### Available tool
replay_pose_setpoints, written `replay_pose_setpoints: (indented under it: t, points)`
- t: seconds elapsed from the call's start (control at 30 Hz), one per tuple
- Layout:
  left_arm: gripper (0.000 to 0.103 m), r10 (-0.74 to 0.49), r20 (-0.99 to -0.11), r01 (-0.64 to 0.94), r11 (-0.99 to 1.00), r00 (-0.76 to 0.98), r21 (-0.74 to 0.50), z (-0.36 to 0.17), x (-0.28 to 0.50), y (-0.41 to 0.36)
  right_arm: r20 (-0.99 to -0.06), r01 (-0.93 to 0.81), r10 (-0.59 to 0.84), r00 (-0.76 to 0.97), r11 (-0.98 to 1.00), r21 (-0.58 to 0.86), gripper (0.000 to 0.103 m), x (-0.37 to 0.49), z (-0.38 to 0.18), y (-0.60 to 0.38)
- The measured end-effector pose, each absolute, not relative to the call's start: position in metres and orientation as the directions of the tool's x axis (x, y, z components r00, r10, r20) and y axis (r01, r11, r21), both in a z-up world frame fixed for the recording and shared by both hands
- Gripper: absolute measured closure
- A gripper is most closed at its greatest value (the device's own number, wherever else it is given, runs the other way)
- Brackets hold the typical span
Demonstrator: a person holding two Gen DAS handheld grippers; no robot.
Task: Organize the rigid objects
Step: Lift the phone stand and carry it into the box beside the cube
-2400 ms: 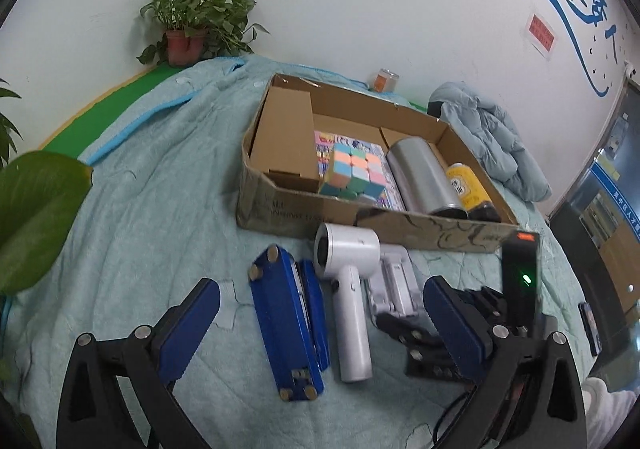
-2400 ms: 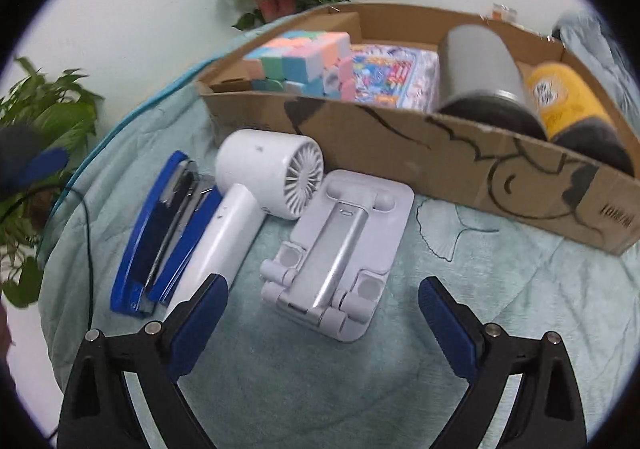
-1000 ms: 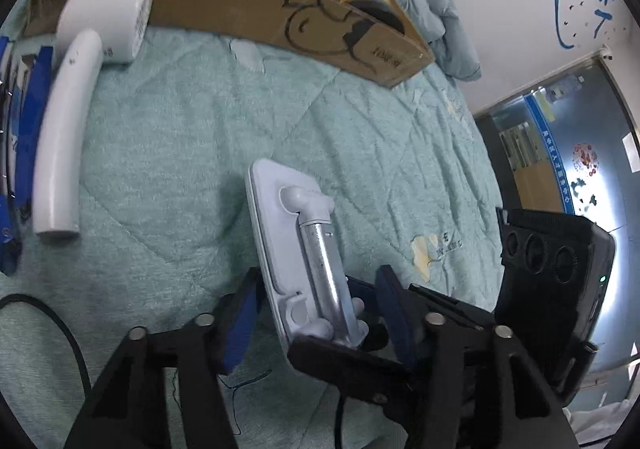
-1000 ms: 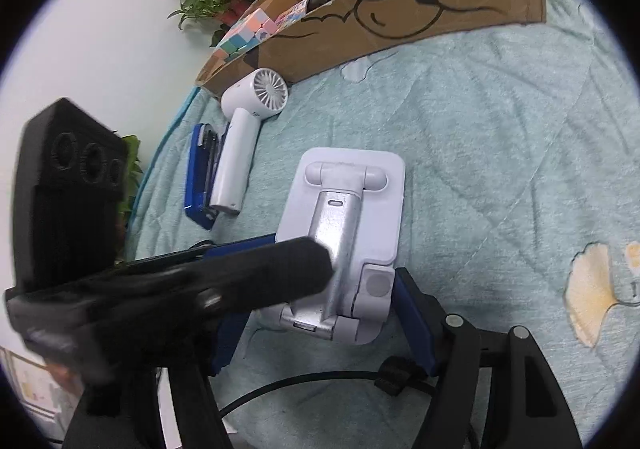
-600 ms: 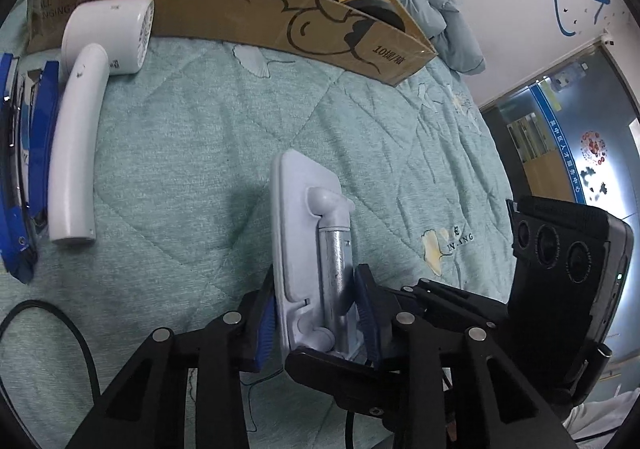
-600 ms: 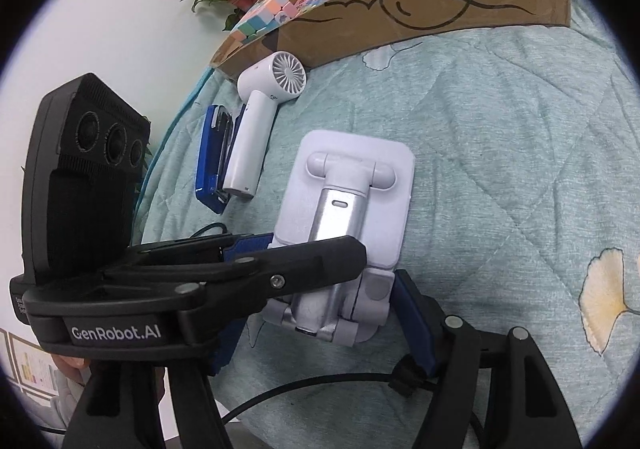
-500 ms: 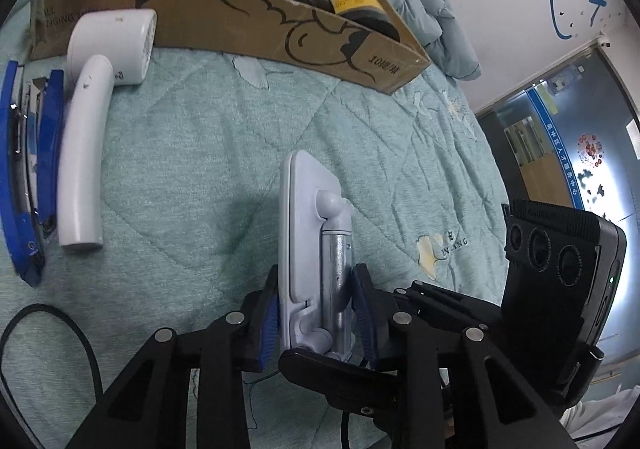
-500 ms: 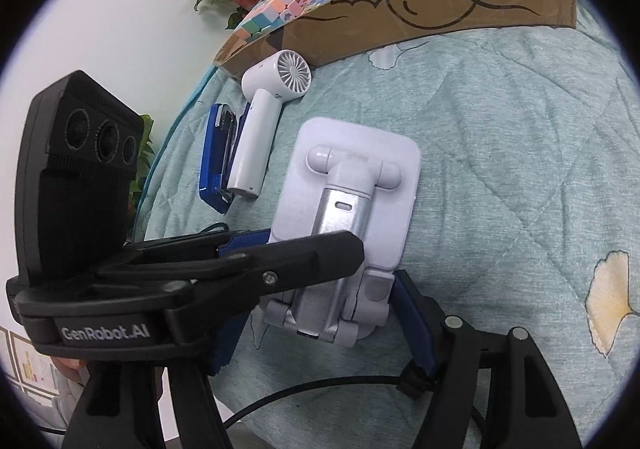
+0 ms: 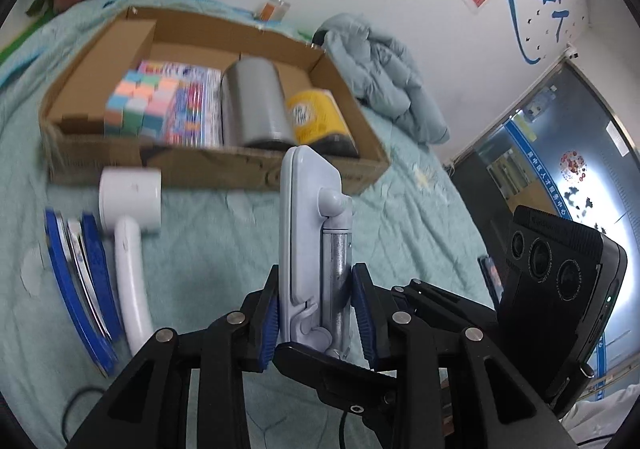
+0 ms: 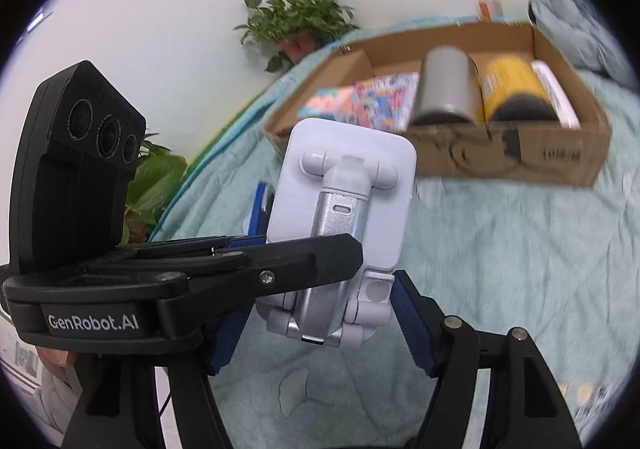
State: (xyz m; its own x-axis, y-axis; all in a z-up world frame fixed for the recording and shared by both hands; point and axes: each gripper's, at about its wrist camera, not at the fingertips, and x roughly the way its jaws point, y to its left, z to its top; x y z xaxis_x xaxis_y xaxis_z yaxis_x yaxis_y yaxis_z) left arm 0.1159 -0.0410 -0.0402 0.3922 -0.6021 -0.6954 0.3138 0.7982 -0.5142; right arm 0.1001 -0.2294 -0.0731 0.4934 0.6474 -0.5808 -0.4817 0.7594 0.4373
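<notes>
We now hold the folding phone stand (image 9: 310, 249) clear of the quilt (image 9: 208, 233), left gripper (image 9: 316, 313) newly clamped across its thickness, right gripper (image 10: 320, 323) gripping its width, ready for the cardboard box (image 9: 224, 165).

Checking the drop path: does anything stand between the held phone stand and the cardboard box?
Only the box's near wall. The phone stand, clamped in both grippers, left and right, is off the quilt.

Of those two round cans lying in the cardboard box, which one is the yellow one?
The yellow can, lying nearest the box's right-hand wall; the grey can beside it lies next to the colourful booklet.
</notes>
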Motion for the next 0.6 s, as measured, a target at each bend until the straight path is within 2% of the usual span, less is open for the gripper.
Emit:
replay_pose_setpoints:
  t: [0.33, 0.6]
  points:
    - [0.073, -0.597, -0.657, 0.328, 0.802, 0.461, -0.498, 0.005, 0.191, -0.020, -0.544, -0.522, 0.645, 0.536, 0.760, 0.387, 0.035, 0.161, -0.026, -0.212]
    - [0.073, -0.583, -0.697, 0.261, 0.812, 0.417, -0.523, -0.016, 0.272, -0.007, -0.597, -0.501, 0.656, 0.463, 0.749, 0.434, 0.035, 0.230, -0.032, -0.200]
